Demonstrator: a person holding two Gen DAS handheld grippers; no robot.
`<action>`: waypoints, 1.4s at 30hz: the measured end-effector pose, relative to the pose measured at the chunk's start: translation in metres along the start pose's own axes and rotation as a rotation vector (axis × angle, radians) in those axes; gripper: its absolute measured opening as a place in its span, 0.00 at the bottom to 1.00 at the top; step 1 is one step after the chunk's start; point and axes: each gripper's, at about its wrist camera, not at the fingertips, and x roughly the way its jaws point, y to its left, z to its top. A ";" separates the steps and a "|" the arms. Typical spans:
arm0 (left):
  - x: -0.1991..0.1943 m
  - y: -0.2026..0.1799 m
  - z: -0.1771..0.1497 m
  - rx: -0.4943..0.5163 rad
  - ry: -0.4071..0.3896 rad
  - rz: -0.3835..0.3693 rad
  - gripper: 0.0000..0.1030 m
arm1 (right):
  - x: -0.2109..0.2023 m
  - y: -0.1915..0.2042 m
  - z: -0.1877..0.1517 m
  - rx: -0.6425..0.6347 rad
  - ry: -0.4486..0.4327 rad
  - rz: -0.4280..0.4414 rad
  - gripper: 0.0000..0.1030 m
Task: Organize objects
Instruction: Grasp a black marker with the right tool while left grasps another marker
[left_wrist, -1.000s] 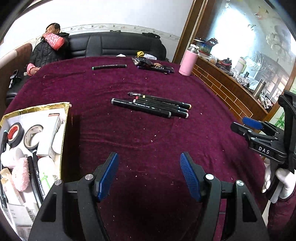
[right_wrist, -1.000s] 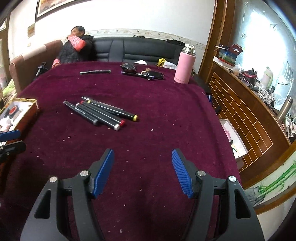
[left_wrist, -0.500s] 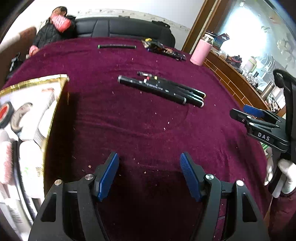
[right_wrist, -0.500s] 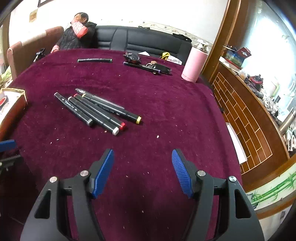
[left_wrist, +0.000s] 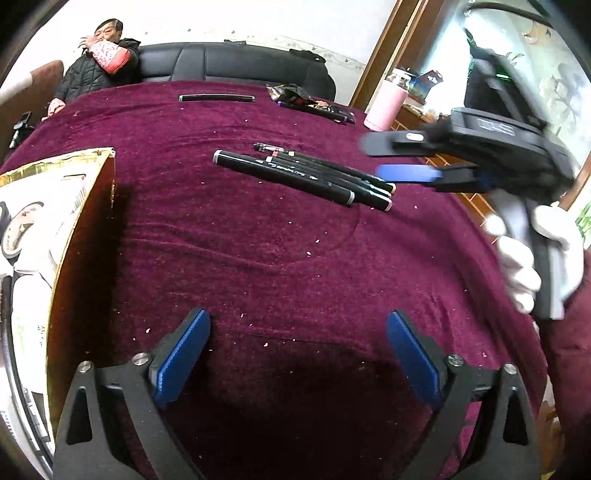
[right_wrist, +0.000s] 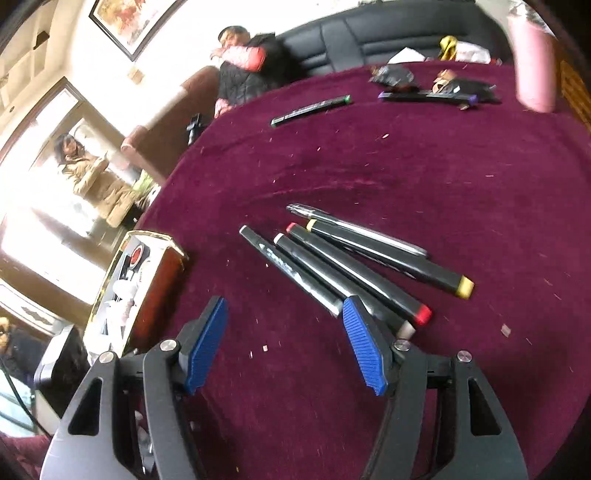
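Observation:
Several black markers (right_wrist: 351, 266) lie side by side on the maroon tablecloth (right_wrist: 443, 177); they also show in the left wrist view (left_wrist: 303, 175). My right gripper (right_wrist: 284, 332) is open and empty, low over the near ends of the markers, its right finger (right_wrist: 364, 350) over the leftmost ones. In the left wrist view the right gripper (left_wrist: 391, 158) hovers just right of the markers. My left gripper (left_wrist: 297, 354) is open and empty over bare cloth, short of the markers. A gold-edged box (left_wrist: 55, 236) of small items sits left.
A lone green-capped marker (right_wrist: 310, 109) lies farther back. A dark pouch with a purple-capped pen (right_wrist: 436, 90) and a pink bottle (right_wrist: 533, 59) stand at the far edge. A person (left_wrist: 99, 62) sits on the black sofa behind the table.
My right gripper has swung left and down to the markers, tilting. My left gripper has moved forward a little, and the box has slid to its left edge.

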 end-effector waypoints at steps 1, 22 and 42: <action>0.000 0.001 0.000 -0.003 -0.002 -0.009 0.94 | 0.008 -0.001 0.005 0.014 0.015 0.042 0.63; -0.008 -0.004 0.008 -0.011 0.022 -0.055 0.90 | 0.007 0.027 -0.015 -0.030 0.080 -0.127 0.65; -0.052 0.033 0.052 -0.096 -0.093 -0.008 0.91 | 0.021 -0.013 0.028 0.057 0.029 -0.043 0.58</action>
